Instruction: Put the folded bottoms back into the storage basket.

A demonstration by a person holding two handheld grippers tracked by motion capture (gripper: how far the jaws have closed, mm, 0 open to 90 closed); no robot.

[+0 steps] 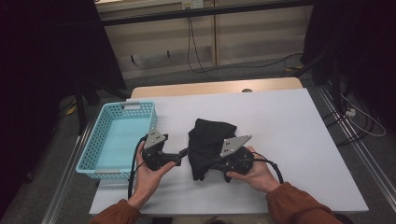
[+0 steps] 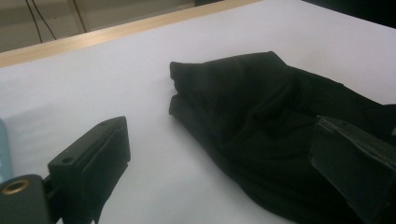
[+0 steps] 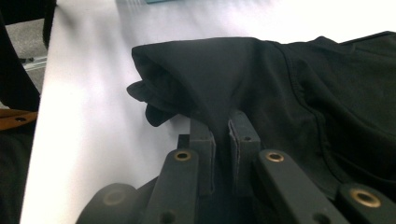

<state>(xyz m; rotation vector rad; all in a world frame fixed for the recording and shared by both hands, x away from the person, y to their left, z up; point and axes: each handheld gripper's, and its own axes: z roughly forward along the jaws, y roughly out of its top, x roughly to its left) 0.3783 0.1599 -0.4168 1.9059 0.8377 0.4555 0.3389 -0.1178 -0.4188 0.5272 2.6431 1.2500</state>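
Sitting mid-worktop [image 1: 289,121], nearer the front edge, the black cloth [image 1: 208,140] is pinched by the right gripper [image 3: 222,133]. Left gripper [image 2: 219,154] gapes wide beside it. Teal basket [image 1: 100,140] at left edge; cables on grey floor [image 1: 243,70] behind.

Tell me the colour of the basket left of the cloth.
Light teal, a perforated plastic basket; the high view shows it best, beside the black cloth.

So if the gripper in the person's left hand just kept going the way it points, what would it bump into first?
Most likely the crumpled black cloth garment: it lies just ahead of the open left gripper, near one jaw, on the white table. Exact depth is hard to judge.
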